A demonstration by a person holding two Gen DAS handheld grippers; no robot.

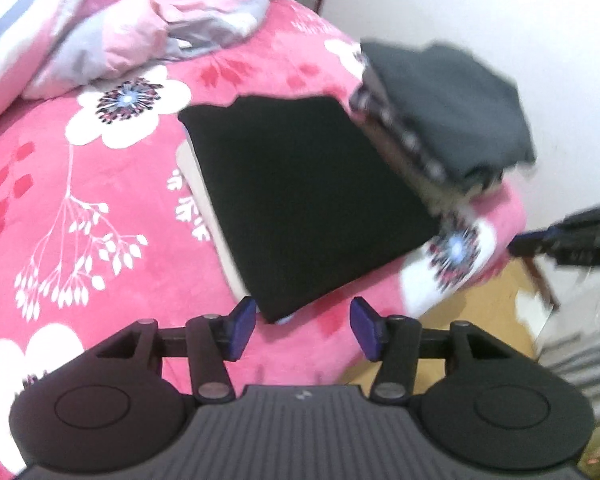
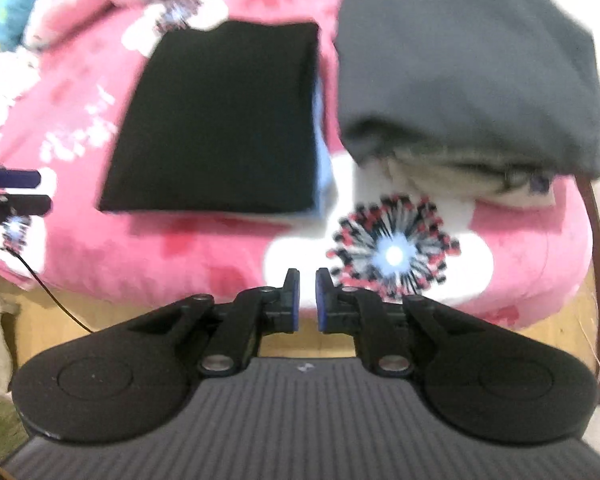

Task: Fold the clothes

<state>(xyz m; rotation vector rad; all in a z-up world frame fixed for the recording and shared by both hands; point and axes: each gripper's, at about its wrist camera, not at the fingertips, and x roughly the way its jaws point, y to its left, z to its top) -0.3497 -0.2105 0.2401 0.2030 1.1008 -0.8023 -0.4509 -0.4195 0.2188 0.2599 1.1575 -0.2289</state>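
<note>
Looking at a bed (image 1: 112, 216) covered in a pink blanket with white flowers. Lying flat on it near the corner: a folded black garment (image 1: 300, 200), with something pale blue peeking out underneath. Sitting just beside that, at the very corner, a stack of folded clothes (image 2: 468, 68) topped in dark grey. Bunching up further back, a rumpled pink and grey duvet (image 1: 112, 28).

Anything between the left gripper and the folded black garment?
Nothing visible. The left gripper is open and empty, with only bare pink floral bedspread between it and the near corner of the folded black garment.
</note>
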